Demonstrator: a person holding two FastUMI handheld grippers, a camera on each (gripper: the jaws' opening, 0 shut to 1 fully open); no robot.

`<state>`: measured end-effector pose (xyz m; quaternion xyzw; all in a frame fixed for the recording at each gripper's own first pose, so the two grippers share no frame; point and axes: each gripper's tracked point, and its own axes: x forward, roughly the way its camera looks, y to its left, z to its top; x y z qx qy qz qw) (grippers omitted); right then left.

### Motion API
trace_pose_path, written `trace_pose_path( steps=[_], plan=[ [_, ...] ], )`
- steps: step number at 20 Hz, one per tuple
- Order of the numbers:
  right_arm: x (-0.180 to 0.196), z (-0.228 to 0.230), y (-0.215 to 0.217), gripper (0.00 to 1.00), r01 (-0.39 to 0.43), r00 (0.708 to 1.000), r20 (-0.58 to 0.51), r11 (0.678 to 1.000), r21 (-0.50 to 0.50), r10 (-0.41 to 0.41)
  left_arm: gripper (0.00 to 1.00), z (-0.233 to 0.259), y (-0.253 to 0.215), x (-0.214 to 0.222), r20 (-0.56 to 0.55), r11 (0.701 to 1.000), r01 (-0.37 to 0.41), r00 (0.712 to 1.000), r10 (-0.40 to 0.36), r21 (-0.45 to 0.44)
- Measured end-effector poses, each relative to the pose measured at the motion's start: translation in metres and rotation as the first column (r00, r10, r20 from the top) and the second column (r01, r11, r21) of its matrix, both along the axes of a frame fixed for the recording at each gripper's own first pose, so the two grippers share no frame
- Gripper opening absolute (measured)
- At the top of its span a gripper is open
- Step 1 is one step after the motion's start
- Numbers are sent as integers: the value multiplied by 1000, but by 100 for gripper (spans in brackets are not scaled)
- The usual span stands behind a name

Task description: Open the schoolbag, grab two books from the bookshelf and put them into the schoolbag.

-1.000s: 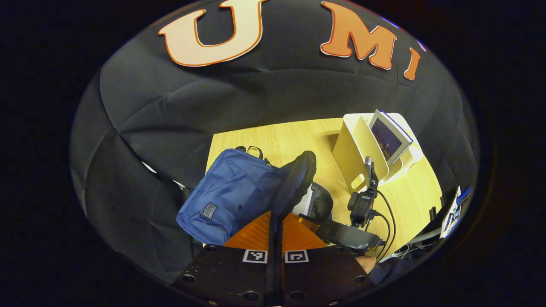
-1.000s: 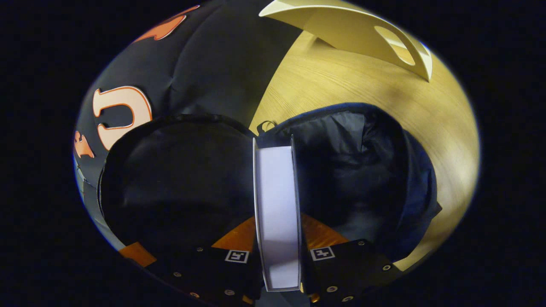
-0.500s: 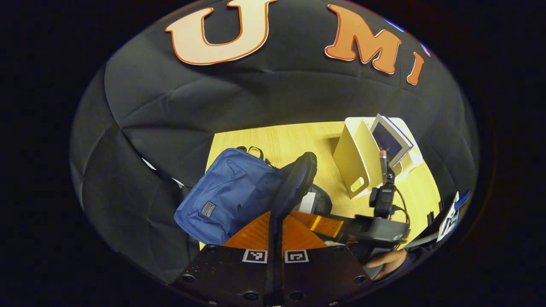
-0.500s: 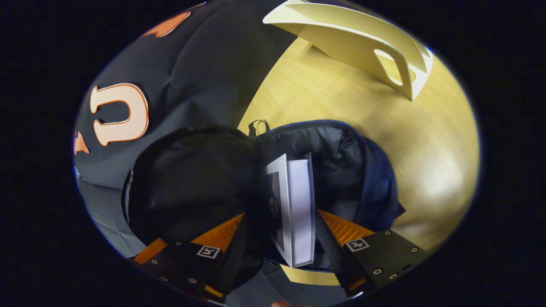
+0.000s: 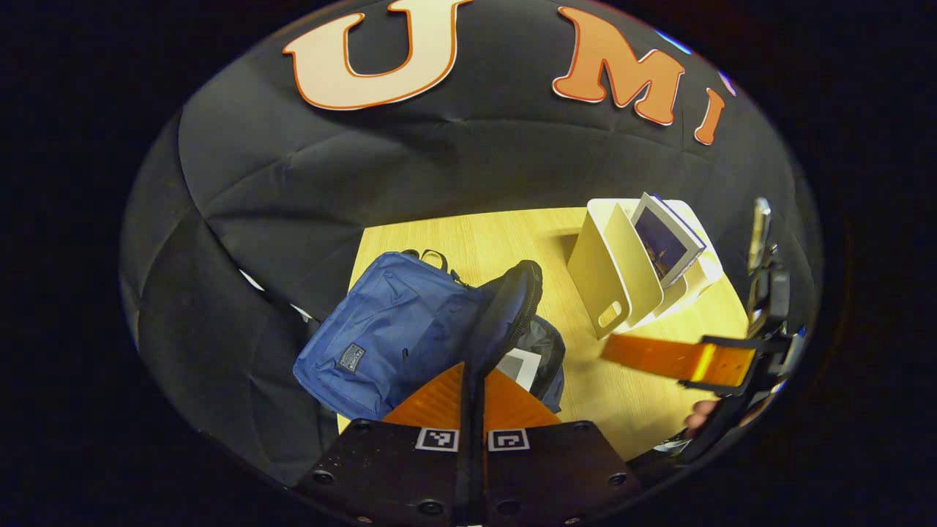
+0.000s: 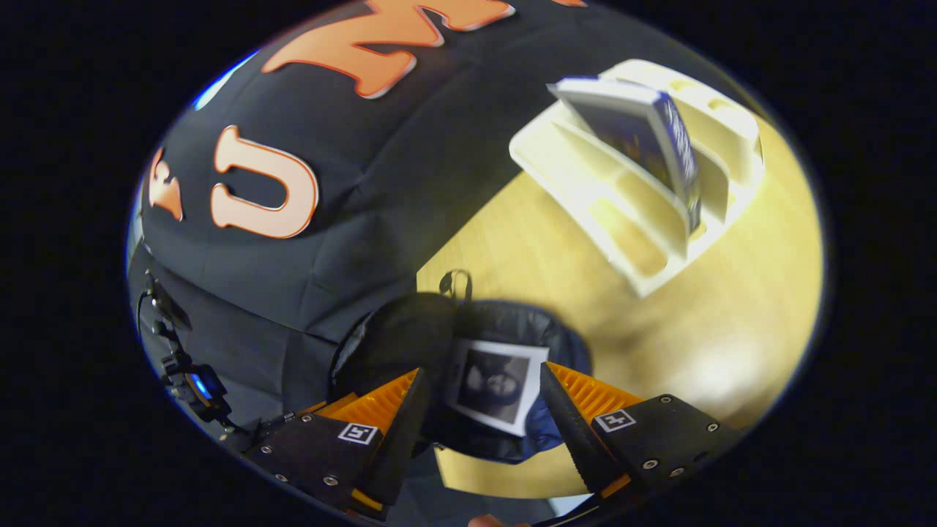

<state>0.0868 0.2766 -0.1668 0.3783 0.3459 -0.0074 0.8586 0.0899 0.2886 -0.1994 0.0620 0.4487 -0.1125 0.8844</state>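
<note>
The blue schoolbag [image 5: 388, 329] lies on the wooden table [image 5: 512, 241]. My left gripper [image 5: 472, 380] is shut on the edge of its black flap [image 5: 512, 300], holding the bag open. A white-edged book [image 5: 521, 366] lies inside the bag's mouth. My right gripper [image 6: 483, 375] is open and hovers above that book [image 6: 498, 384] without touching it. It appears in the left gripper view as a finger reaching in from the right [image 5: 622, 351]. The white bookshelf [image 6: 622, 219] holds one leaning book [image 6: 644, 132].
The bookshelf [image 5: 618, 271] stands at the table's far right with its book [image 5: 662, 238] in a back slot. A hand [image 5: 699, 417] holds the right gripper near the table's right front. A dark device with a blue light [image 6: 187, 373] hangs at the left.
My right gripper has opened and let go of the white book, which now lies in the bag. It has pulled back up and away to the right. The left gripper keeps its hold.
</note>
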Motion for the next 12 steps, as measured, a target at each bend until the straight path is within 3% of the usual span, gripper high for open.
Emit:
trace_pose_path(
  steps=[4, 5, 6, 8, 9, 12],
  plan=[
    [11, 30, -73, 93, 36, 997, 82, 958, -284, -13, 0, -2, -3, -1, 1, 1000, -1, 1000, 1, 1],
    [9, 35, -92, 93, 48, 996, 81, 941, -334, -22, 5, -2, -3, -1, 3, 1000, 0, 1000, 0, 4],
    [11, 39, -112, 94, 59, 997, 78, 922, -382, -31, 0, -3, -3, -1, 5, 1000, 1, 1000, -1, 9],
    [17, 49, -148, 96, 84, 995, 85, 877, -473, -49, 5, -2, -4, -1, 6, 1000, -3, 1000, 2, 10],
    [17, 52, -165, 96, 79, 996, 69, 848, -525, -50, 0, -4, -3, -2, 5, 1000, -3, 1000, 3, 12],
    [35, 52, -205, 96, -20, 1000, -23, 741, -671, 6, 0, -6, -5, -3, 2, 1000, -6, 1000, 6, 16]
  ],
)
